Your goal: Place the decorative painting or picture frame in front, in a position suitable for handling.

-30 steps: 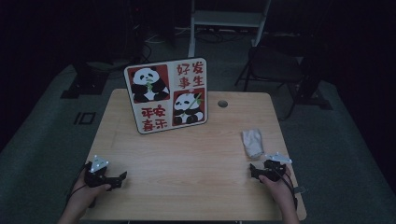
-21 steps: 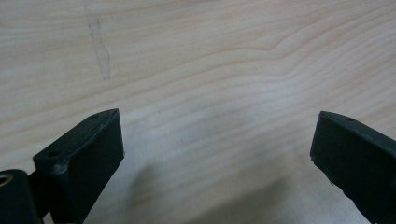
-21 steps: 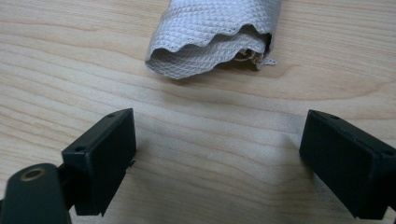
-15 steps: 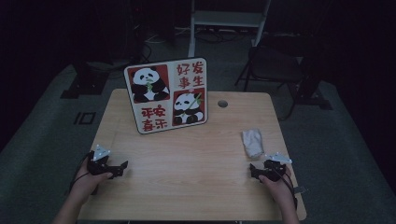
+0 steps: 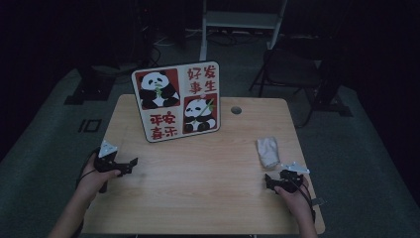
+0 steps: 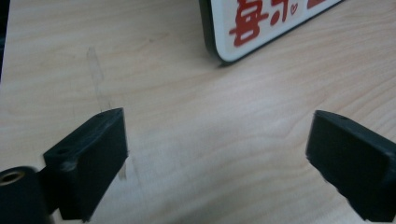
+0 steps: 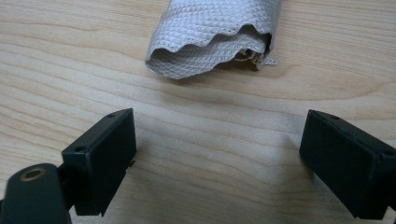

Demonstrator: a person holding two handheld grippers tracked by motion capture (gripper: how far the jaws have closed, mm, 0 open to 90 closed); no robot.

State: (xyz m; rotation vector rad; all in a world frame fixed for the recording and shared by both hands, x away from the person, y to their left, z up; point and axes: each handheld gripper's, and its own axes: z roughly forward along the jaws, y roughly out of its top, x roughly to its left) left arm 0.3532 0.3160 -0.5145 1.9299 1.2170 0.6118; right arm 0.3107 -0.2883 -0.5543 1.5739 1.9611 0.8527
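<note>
A panda sign board (image 5: 176,101) with red characters stands tilted at the back left of the wooden table (image 5: 198,193). A folded white textured cloth (image 5: 268,151) lies at the right side. My left gripper (image 5: 130,165) is held low near the table's left edge, open and holding nothing. In the left gripper view its jaws (image 6: 217,140) frame bare wood, with the board's lower corner (image 6: 261,23) ahead. My right gripper (image 5: 270,180) is open just in front of the cloth. In the right gripper view the cloth's scalloped edge (image 7: 215,37) lies beyond the open gripper (image 7: 219,149).
A round hole (image 5: 236,110) is set in the table behind the board's right edge. A dark chair (image 5: 292,69) and a white frame (image 5: 242,20) stand on the floor beyond the table. The surroundings are dim.
My left gripper has moved forward along the left side of the table, away from the person. The right gripper and the cloth stay where they were.
</note>
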